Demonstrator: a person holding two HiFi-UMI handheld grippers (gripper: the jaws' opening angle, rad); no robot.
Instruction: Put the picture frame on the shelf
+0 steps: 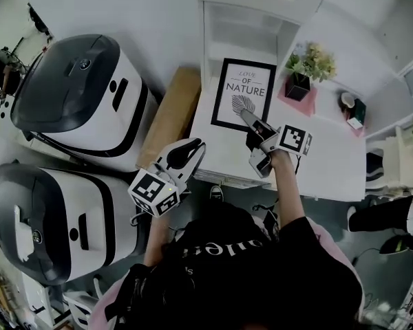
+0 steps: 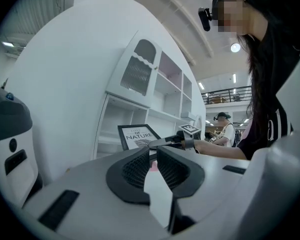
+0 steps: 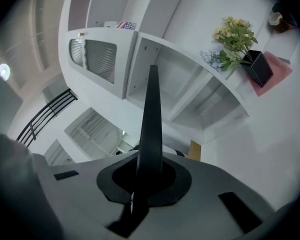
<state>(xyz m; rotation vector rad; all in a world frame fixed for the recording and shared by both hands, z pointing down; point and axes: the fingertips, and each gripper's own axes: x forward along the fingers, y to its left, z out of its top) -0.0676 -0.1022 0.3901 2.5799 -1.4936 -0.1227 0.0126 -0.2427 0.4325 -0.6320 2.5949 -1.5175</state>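
The black picture frame (image 1: 243, 93) with a white print reading "NATURE" hangs over the white counter (image 1: 330, 163), in front of the white shelf unit (image 1: 242, 29). My right gripper (image 1: 253, 124) is shut on its lower right edge. In the right gripper view the frame (image 3: 151, 119) shows edge-on as a dark strip rising from the right gripper (image 3: 148, 176). The left gripper view shows the frame (image 2: 138, 136) upright with the right gripper (image 2: 164, 143) on it. My left gripper (image 1: 193, 150) (image 2: 153, 156) is apart at the counter's left edge, shut and empty.
A potted plant (image 1: 307, 69) (image 3: 237, 41) in a black pot stands on a pink mat on the counter, with a cup (image 1: 347, 102) further right. Two large white and black machines (image 1: 82, 95) (image 1: 48, 218) stand at the left. A wooden board (image 1: 172, 112) lies beside the counter.
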